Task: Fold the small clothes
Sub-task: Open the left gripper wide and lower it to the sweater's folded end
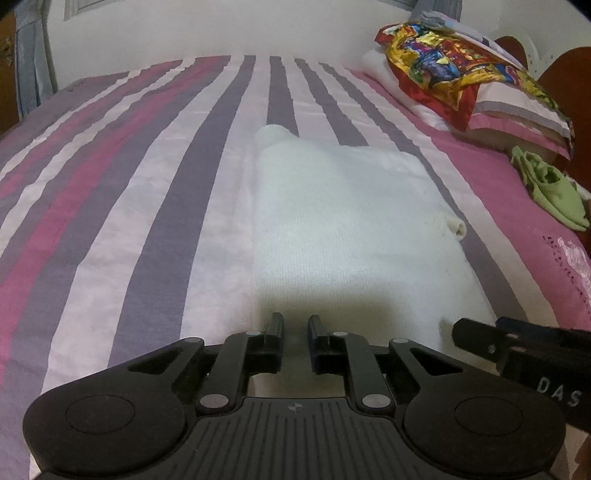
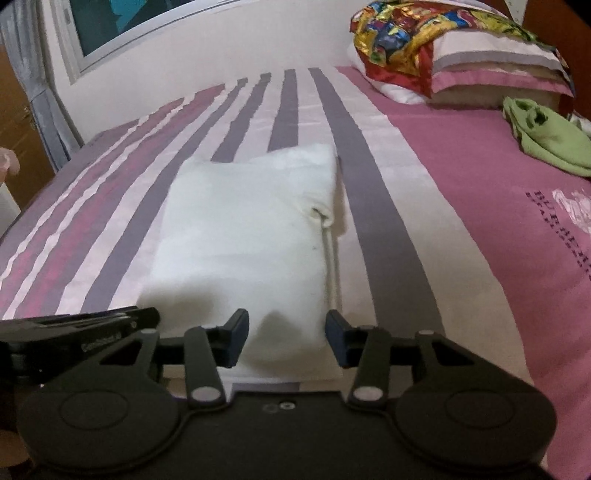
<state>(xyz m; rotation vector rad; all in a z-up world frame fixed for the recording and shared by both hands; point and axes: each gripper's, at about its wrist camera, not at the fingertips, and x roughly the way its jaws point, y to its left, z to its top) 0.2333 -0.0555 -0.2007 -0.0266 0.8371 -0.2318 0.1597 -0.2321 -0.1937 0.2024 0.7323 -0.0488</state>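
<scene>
A folded white knit garment lies flat on the striped bed cover, with a small rolled cuff at its right edge. In the left wrist view my left gripper sits at the garment's near edge, its jaws a narrow gap apart with nothing pinched. The right gripper's finger shows at the lower right. In the right wrist view the white garment lies ahead, and my right gripper stands open over its near right corner, with cloth showing between the fingers but not pressed. The left gripper's tip lies at the left.
A crumpled green garment lies on the pink part of the bed cover at the right. Pillows under a shiny multicoloured cloth are stacked at the far right. A wall and a window stand behind the bed.
</scene>
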